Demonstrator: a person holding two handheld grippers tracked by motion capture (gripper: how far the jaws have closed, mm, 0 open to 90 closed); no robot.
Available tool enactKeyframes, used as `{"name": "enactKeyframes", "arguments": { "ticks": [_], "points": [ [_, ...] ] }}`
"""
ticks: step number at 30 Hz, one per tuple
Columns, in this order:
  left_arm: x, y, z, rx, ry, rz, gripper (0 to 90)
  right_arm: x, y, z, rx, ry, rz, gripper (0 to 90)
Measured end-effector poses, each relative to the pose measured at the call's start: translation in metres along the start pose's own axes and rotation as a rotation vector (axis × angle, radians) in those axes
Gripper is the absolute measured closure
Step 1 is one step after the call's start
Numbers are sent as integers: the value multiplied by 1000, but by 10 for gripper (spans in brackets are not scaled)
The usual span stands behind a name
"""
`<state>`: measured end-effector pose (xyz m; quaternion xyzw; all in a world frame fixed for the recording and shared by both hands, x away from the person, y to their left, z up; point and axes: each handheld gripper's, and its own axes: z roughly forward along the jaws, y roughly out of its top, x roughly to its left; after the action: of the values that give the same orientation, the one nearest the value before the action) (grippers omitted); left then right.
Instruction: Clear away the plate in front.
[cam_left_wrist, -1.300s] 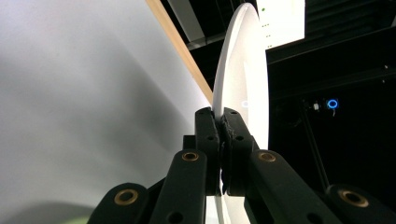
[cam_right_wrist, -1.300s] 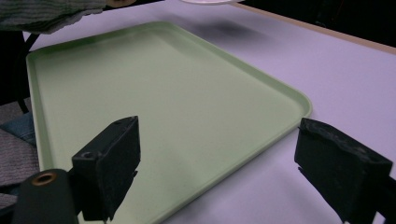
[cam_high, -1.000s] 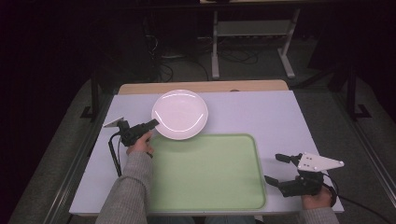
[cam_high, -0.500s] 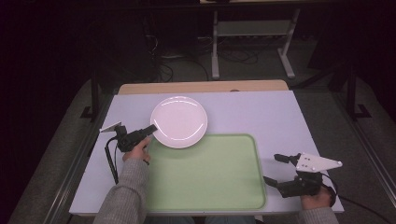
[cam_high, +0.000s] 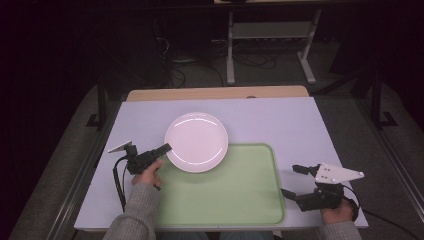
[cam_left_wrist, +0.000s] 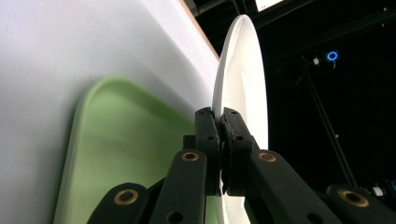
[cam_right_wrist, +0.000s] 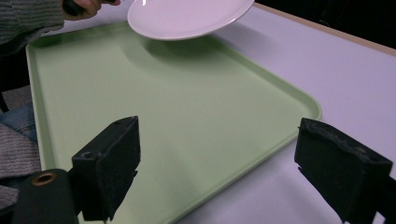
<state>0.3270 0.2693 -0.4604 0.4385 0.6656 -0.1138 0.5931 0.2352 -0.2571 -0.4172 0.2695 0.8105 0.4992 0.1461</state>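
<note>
1. The round white ceramic plate (cam_high: 196, 141) is what we handle here. We hold it off the surface, over the far left corner of the pale green rectangular plastic tray (cam_high: 235, 200), partly over the white tabletop (cam_high: 280, 120) as well; the right gripper view shows its shadow on the tray beneath it.
2. Our left gripper (cam_high: 161, 149) has its jaws pressed onto the plate's near left rim, pinching it from both faces, as the left gripper view shows.
3. Our right gripper (cam_high: 293, 181) rests near the tray's right edge, jaws spread wide, holding nothing.
4. We judge the risk to be the single-point grip: the plate hangs out from one pinch on its rim, so it could pivot or slip if we tilt it.
5. Lowering too fast could knock the plate's edge on the tray's raised lip and jar it loose.
</note>
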Motion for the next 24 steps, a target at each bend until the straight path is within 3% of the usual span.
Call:
{"name": "enactKeyframes", "arguments": {
  "ticks": [7,20,24],
  "points": [
    [-3,-10,-3,32,20,27,875,-1,0,2,4,-4,1,136],
    [-10,-25,-10,88,13,73,876,0,1,3,4,-2,1,136],
    [-11,-29,-8,130,30,98,876,0,1,3,6,0,2,136]
  ]
}}
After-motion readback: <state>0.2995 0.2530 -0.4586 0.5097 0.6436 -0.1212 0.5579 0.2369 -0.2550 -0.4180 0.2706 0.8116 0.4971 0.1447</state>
